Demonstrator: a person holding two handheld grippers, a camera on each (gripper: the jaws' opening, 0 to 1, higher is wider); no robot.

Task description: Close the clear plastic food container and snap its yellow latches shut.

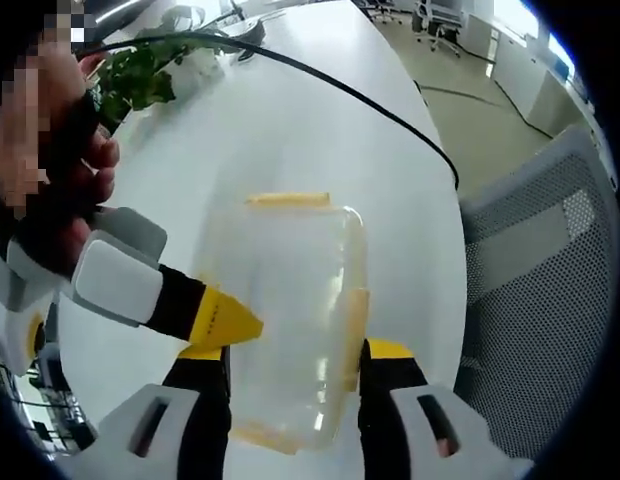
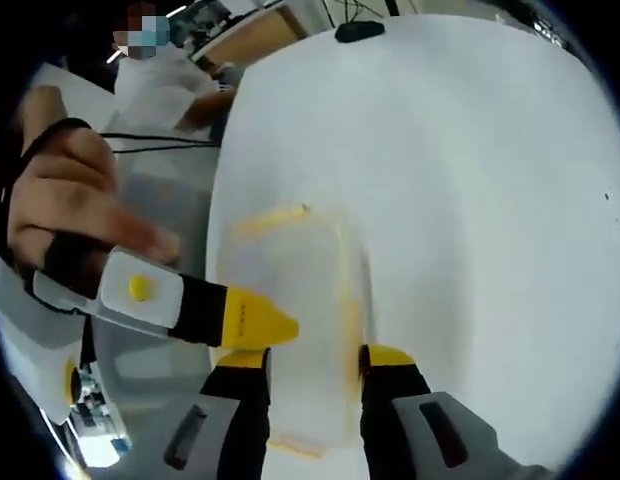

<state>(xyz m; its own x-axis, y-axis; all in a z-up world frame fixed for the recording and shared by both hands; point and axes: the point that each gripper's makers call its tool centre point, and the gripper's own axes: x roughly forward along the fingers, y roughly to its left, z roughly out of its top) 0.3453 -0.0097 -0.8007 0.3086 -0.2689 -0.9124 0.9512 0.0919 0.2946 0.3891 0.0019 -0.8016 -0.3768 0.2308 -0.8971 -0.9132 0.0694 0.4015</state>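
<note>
White desk first: long, glossy, rounded end. On it sits the clear food container, near the desk edge on the side where the grey mesh chair stands. Landmark from here on is the container.

Container looks empty, thin-walled, see-through plastic. My read: very light, a bit flexy, slick on that glossy top, so it will skate or tip if pushed from one side only. Lid appears to be sitting on the box; can't tell if it is fully seated.

Yellow latches: one on the far short end of the container, one along the long side towards the chair, another at the near end. In the right gripper view the container is motion-blurred, latches just yellow smears.

Left tool: jaws moderately wide, straddling the container's near end, one jaw either side; contact with the walls not clear. Right tool: same story, jaws apart around the near end of the container, not visibly clamped.

Each view also shows the other tool coming in from the left, yellow tip right at the container's long side away from the chair.

Where to hold, in my judgement: brace the box by its long walls or rim, low squeeze force, press latches against that brace. Hard pinch would bow the walls.

Beyond the container's far end: black cable, green plant.
</note>
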